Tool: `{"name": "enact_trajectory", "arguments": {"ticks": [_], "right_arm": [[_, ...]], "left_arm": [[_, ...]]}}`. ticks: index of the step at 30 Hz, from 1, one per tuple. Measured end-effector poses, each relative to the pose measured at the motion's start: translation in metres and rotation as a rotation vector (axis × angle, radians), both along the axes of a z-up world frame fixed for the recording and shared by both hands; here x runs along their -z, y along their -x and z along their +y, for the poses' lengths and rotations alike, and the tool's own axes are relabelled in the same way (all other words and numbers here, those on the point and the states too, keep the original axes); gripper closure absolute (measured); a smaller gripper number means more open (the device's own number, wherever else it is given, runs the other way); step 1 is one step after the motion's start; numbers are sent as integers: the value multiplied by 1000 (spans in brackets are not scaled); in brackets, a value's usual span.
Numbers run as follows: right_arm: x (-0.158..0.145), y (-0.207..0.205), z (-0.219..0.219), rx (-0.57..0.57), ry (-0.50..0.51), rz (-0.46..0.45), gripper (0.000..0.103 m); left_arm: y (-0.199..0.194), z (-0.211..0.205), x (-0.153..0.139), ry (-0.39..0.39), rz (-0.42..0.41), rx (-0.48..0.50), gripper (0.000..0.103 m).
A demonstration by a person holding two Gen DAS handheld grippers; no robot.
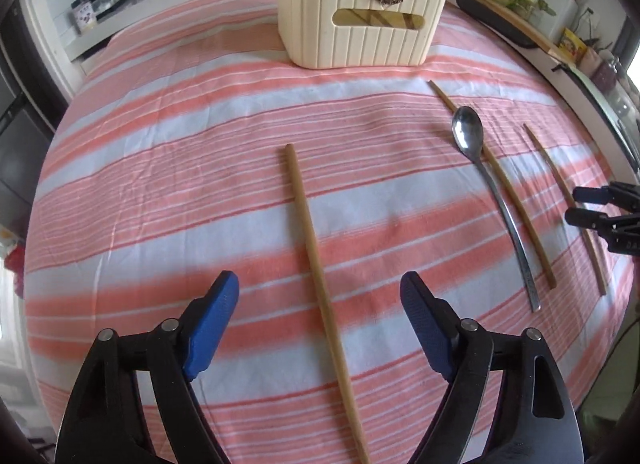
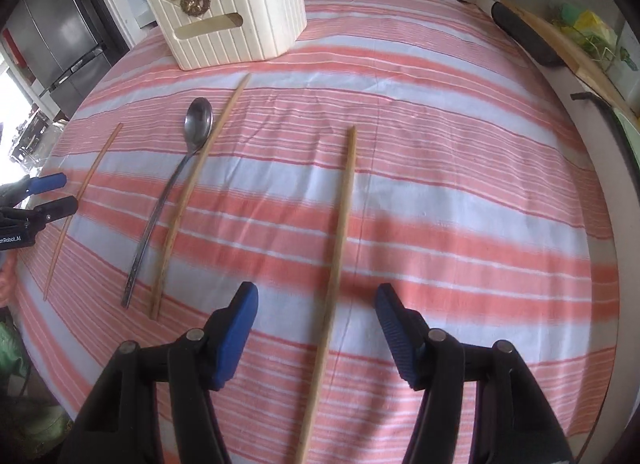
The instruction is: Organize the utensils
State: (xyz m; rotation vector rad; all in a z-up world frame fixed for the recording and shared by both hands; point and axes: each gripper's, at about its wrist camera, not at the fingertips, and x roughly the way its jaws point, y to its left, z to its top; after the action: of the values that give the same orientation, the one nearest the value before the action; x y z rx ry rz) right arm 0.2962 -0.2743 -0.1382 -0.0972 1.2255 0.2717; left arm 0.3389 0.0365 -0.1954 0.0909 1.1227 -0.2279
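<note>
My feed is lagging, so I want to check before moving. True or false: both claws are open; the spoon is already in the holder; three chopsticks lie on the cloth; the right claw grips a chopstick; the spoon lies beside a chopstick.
1. Both claws are open: true. The left claw and right claw each straddle a chopstick.
2. The spoon is in the holder: false, it lies on the cloth.
3. Three chopsticks on the cloth: false, four.
4. The right claw grips a chopstick: false, its fingers are apart.
5. The spoon lies beside a chopstick: true.
</note>
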Motion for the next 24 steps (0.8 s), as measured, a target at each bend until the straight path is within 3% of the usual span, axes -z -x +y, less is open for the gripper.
{"name": "enact_trajectory", "arguments": {"ticks": [3, 5, 7, 9, 10, 15, 24], "right_arm": [[4, -27, 14, -16, 31, -19, 52], [3, -46, 19, -8, 35, -30, 59], [4, -65, 22, 9, 33, -33, 72], [5, -80, 23, 22, 41, -33, 89], [4, -86, 24, 20, 39, -34, 96], [-10, -98, 17, 59, -31, -66, 97], [-127, -24, 11, 15, -183, -349, 97]], "left_arm": [[-22, -7, 7, -41, 16, -6, 33], [-35, -8, 9, -56, 8, -17, 35], [-44, -7, 7, -37, 6, -32, 53], [-51, -6, 6, -20, 2, -49, 90], [-55, -5, 5, 2, 4, -52, 97], [-52, 7, -11, 44, -51, -111, 98], [13, 41, -123, 216, -315, -148, 98]]}}
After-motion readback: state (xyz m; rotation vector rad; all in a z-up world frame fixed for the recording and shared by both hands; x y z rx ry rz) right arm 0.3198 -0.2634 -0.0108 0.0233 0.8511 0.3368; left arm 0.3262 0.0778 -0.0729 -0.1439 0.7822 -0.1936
